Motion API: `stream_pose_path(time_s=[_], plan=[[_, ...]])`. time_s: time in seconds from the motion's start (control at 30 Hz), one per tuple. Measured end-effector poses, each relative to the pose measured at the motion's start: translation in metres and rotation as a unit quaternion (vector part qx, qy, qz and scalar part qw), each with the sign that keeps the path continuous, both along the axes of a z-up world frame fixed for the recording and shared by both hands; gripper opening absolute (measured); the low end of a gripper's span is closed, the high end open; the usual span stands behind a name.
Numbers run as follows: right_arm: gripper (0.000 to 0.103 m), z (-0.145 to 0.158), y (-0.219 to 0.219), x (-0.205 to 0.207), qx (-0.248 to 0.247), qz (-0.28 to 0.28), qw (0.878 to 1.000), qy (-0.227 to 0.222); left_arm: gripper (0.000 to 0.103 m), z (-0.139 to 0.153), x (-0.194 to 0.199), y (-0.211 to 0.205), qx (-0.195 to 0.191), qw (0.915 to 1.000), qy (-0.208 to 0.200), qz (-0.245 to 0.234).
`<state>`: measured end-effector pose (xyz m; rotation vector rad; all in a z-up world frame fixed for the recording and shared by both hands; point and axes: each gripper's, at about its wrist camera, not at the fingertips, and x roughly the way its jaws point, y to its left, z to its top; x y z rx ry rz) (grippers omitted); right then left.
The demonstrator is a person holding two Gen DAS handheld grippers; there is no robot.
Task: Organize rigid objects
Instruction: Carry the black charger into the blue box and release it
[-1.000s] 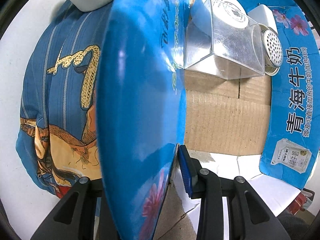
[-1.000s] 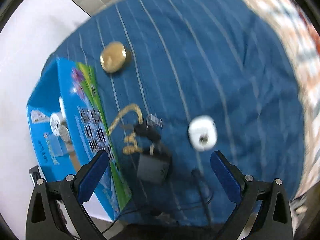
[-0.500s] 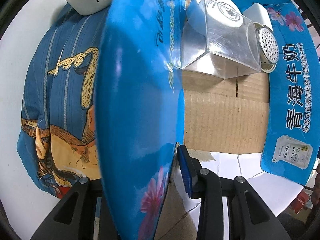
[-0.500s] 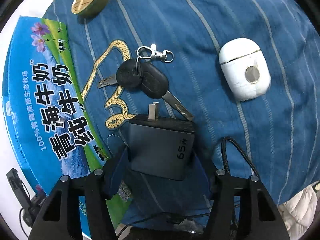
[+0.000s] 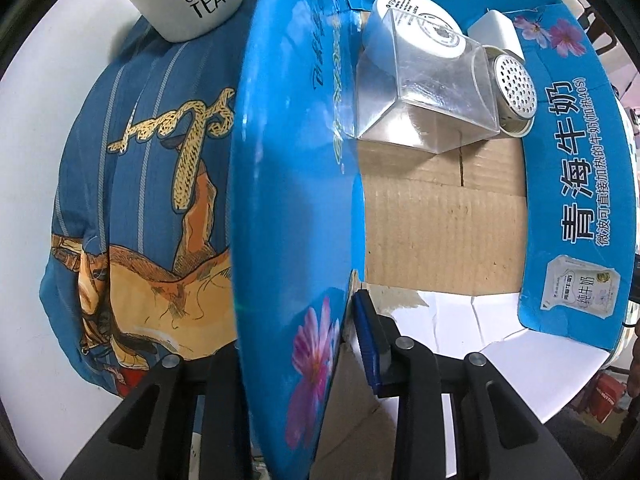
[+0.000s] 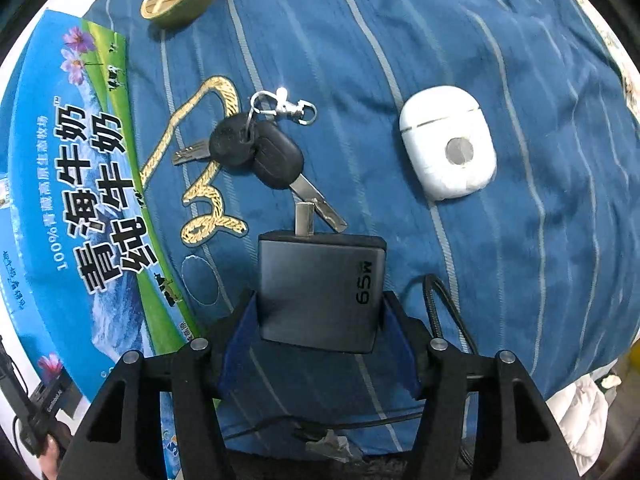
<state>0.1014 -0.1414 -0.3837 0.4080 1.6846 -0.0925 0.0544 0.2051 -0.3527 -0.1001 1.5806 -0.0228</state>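
The right gripper point(image 6: 318, 340) has its fingers clenched on the two sides of the dark charger point(image 6: 320, 292), which lies on the blue cloth point(image 6: 400, 40) just near of the keys point(image 6: 256, 152). The left gripper point(image 5: 296, 360) pinches the blue box point(image 5: 576, 200) by its near flap. This looks like the picking-up step. Next, the charger should be lifted and carried left into the box, beside the clear shaker point(image 5: 432, 108).

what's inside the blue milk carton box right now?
In the blue box: a clear square shaker lying down, a white round tub and a white block behind it. The near flap hides the left side.
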Motion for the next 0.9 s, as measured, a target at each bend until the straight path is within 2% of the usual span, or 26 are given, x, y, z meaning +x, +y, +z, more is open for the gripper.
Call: stream_pose_path(time_s=[0.23,0.4,0.53,0.9], plan=[[0.062,0.063,0.014,-0.002,0.011,0.018,0.998,-0.060,0.029,0.003,-0.002,-0.001,-0.001,1.0000,0.000,-0.003],[0.062,0.118,0.029,-0.005,-0.011,0.048,0.992,-0.119,0.029,0.000,0.000,-0.001,-0.003,1.0000,0.000,-0.001],[0.062,0.149,0.019,-0.008,-0.012,0.070,0.986,-0.149,0.029,0.000,0.000,0.000,-0.002,1.0000,0.000,-0.002],[0.062,0.171,0.061,-0.018,0.029,0.119,0.978,-0.169,0.028,0.004,-0.001,-0.005,0.003,1.0000,-0.002,-0.002]])
